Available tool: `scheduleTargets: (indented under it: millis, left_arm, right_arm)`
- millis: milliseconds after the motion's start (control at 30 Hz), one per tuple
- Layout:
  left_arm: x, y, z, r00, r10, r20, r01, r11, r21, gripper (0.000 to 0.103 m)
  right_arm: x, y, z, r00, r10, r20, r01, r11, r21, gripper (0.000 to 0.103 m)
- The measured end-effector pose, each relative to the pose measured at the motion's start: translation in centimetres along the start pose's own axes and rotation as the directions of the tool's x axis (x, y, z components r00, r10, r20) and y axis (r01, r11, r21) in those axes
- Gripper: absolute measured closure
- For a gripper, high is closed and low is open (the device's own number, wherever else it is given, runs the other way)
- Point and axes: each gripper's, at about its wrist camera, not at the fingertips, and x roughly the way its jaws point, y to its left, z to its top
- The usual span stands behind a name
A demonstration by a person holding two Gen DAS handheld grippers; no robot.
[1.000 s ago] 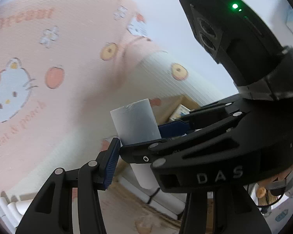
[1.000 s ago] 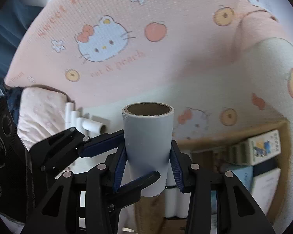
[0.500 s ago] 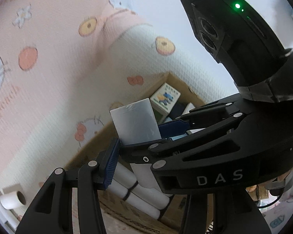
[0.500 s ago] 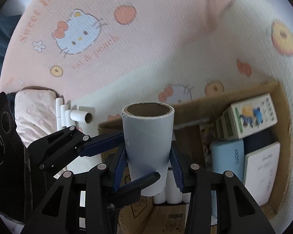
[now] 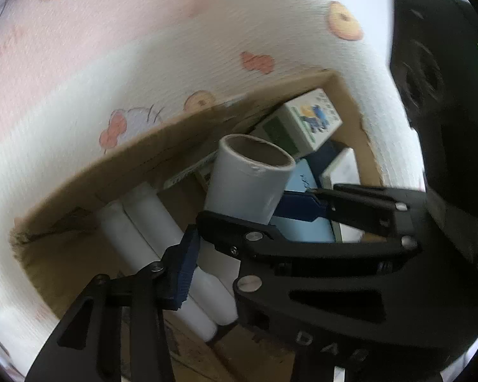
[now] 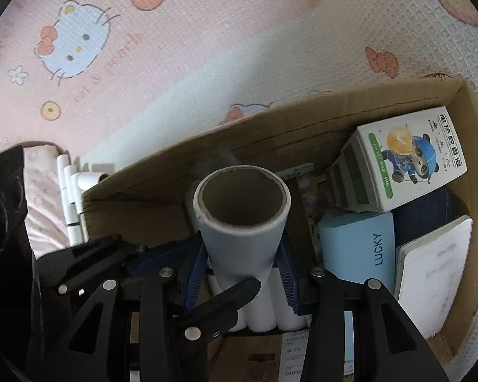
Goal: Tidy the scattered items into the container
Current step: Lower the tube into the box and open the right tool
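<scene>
A pale grey roll with a brown cardboard core stands upright between the blue pads of my right gripper, which is shut on it. It hangs over the open cardboard box, above a bundle of white rolls on the box floor. My left gripper crosses from the side, and its jaws are closing. Its left pad stands just off the foot of the roll. Its other finger is hidden under the right gripper.
The box also holds a green-and-white carton with a panda, a light blue "LUCKY" box and a white notebook. The box rests on a pink-and-white cartoon-cat sheet. White pipe pieces lie outside its left wall.
Both grippers have sunk and tipped down with the roll, so the box now fills the lower part of both views. The left gripper has rolled and its jaws have narrowed.
</scene>
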Motion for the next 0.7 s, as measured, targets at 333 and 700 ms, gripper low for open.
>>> scheduleTargets:
  millis: [333, 700]
  left_arm:
    - [2.1, 0.0, -0.8, 1.0, 0.014, -0.013, -0.015, 0.997, -0.076, 0.067]
    - [3.7, 0.7, -0.6, 0.996, 0.082, -0.029, -0.086, 0.984, -0.154, 0.102]
  right_arm:
    - [1.1, -1.6, 0.4, 0.999, -0.008, -0.05, 0.009, 1.0, 0.021, 0.062]
    - [-0.7, -2.8, 1.6, 1.0, -0.001, -0.003, 0.001, 0.999, 0.037, 0.061]
